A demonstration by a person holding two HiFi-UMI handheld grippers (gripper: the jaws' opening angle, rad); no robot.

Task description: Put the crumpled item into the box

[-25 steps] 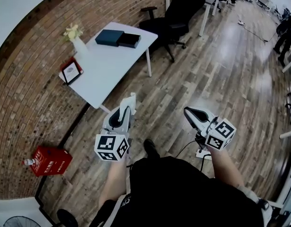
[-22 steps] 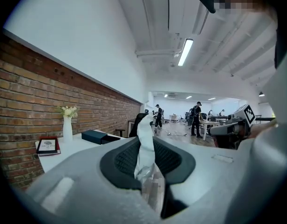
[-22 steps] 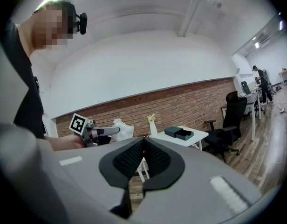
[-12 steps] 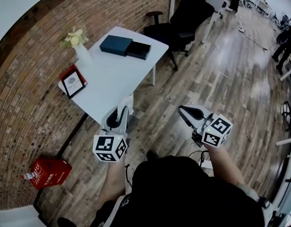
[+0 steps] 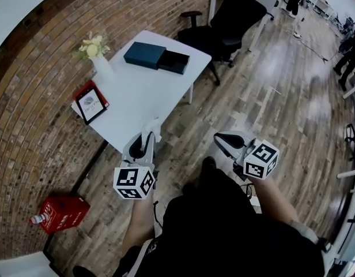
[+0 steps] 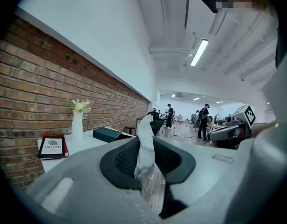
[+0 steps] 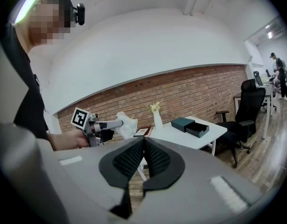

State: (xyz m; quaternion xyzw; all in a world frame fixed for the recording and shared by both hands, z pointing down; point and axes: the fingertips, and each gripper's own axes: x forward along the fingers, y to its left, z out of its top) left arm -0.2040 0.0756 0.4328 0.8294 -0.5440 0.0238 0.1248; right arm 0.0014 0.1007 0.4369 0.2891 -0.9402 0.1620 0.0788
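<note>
A brick wall (image 5: 45, 103) runs along the left and a wooden plank floor (image 5: 293, 103) fills the rest of the room. A white table (image 5: 137, 105) stands against the wall, with a black office chair (image 5: 226, 19) just past its far end. On the far part of the table lies the box (image 5: 144, 55), dark teal, with a black open tray (image 5: 173, 62) touching its side. Near the wall edge stand a white vase (image 5: 102, 69) of pale flowers and a red-framed book (image 5: 91, 101). A red carton (image 5: 61, 213) sits on the floor by the wall. The left gripper (image 5: 145, 145) hangs over the floor just beside the table's near corner. Its jaws pinch the crumpled item (image 5: 152, 127), a white wad of paper that sticks up past the tips, well apart from the box. The right gripper (image 5: 225, 138) is held beside it over the floor, its jaws pressed together with nothing between them.
</note>
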